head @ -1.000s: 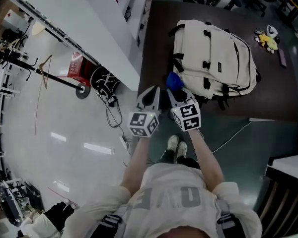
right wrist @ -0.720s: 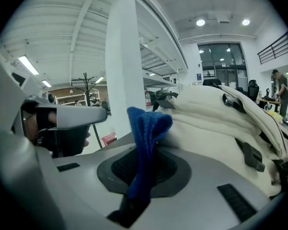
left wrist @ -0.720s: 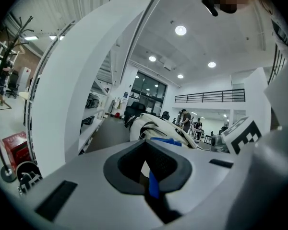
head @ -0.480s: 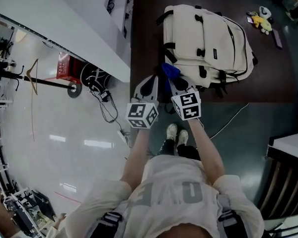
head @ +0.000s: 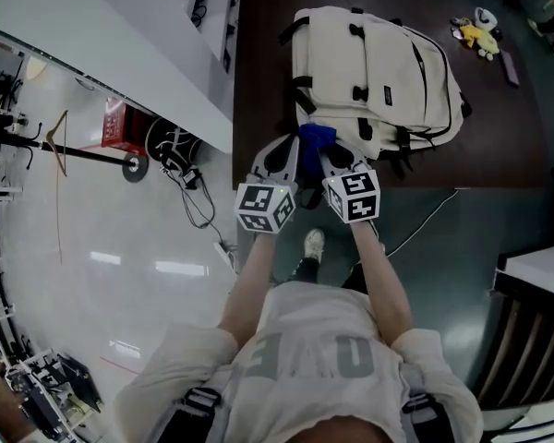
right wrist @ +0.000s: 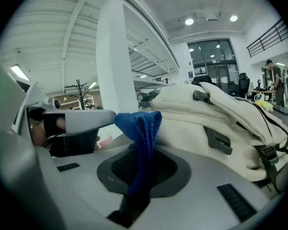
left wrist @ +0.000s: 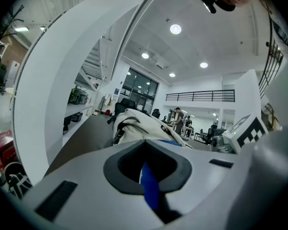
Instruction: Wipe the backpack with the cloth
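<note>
A cream backpack [head: 379,72] lies flat on a dark brown table [head: 499,146]. A blue cloth [head: 316,138] is bunched at the backpack's near edge. My left gripper [head: 283,153] and my right gripper [head: 335,155] stand side by side, both shut on it. In the left gripper view, a thin blue strip of cloth [left wrist: 149,188] runs between the closed jaws of the left gripper [left wrist: 147,150], with the backpack [left wrist: 134,123] just ahead. In the right gripper view, the cloth [right wrist: 141,128] stands up from the right gripper [right wrist: 140,162], right next to the backpack [right wrist: 206,114].
A white counter [head: 129,35] runs along the table's left side. A red box [head: 117,123], a wheeled stand and tangled cables [head: 171,146] lie on the floor below it. A yellow toy [head: 475,35] sits on the table's far right. A white cord [head: 425,220] trails on the floor.
Both grippers and the blue cloth have come up to the backpack's near edge. The person has stepped closer to the table.
</note>
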The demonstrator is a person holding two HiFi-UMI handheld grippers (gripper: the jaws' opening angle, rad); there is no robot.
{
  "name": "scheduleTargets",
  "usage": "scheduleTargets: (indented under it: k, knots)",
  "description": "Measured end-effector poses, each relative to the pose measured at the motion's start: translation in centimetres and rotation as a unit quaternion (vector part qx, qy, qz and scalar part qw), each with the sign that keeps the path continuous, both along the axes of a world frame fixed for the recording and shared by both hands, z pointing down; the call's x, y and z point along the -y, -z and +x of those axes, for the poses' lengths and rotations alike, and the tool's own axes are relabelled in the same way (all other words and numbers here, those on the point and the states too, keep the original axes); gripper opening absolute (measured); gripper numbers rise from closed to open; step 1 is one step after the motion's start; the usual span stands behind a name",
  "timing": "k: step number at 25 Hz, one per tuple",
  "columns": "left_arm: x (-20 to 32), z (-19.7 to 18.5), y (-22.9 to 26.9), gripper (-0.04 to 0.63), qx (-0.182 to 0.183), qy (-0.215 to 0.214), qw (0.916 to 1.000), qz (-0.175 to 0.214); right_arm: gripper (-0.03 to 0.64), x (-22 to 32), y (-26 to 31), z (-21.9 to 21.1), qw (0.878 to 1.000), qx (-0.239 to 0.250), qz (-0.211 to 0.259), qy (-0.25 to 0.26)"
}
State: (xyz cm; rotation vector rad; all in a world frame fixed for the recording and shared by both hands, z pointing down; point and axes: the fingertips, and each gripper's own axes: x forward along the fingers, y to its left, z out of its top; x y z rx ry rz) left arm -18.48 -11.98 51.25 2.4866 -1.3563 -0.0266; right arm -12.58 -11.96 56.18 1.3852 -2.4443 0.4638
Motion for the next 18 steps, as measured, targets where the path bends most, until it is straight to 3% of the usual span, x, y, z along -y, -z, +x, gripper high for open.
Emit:
scheduleTargets:
  k: [7,12,18]
  knots:
    - [0.0,2.6,0.8,0.003,0.004,0.027,0.9996,0.006,0.041,-0.3,1.3,3.3,0.999,0.051,-0.008,0.016]
    - [-0.9,6.0,1.4,0.003,0.009,0.048,0.9987,0.010,0.041,0.3,0.7,7.9,0.994,0.097,-0.045,0.005]
    - [-1.9,10.6,1.6,0.003,0.019,0.054,0.9983,0.013,0.041,0.5,0.6,10.3,0.994,0.076,-0.056,0.058]
